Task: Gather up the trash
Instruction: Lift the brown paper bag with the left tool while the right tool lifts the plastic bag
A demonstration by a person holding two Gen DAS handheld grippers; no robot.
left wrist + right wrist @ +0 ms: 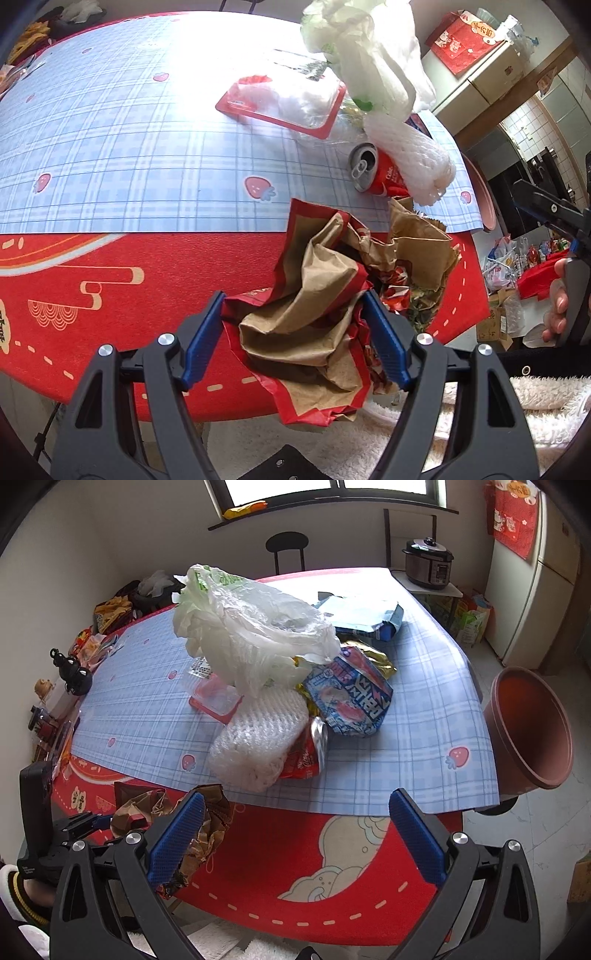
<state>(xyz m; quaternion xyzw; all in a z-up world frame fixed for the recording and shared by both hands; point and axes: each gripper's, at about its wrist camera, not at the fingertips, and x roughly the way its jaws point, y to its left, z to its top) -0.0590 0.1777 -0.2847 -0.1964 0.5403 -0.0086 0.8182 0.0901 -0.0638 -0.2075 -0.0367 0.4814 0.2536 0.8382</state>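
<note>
Left tool (293, 343) clamped on a crumpled brown-and-red paper bag (314, 314), both blue pads pressing its sides, bag held at the near red edge of the table (110, 266); beyond it, more crumpled brown paper (421, 240); farther back on the blue plaid cloth (110, 147), a red clear-lidded tray (280, 99), then a tipped red cola can (376, 173) touching a white foam net sleeve (410, 155), under a white plastic bag (369, 55). Right tool (295, 834) wide open, nothing between its 2 pads, hanging over the red table edge; blue snack packet (351, 698) right of the can; brown plastic basin (528, 727) just off the table's right edge.
</note>
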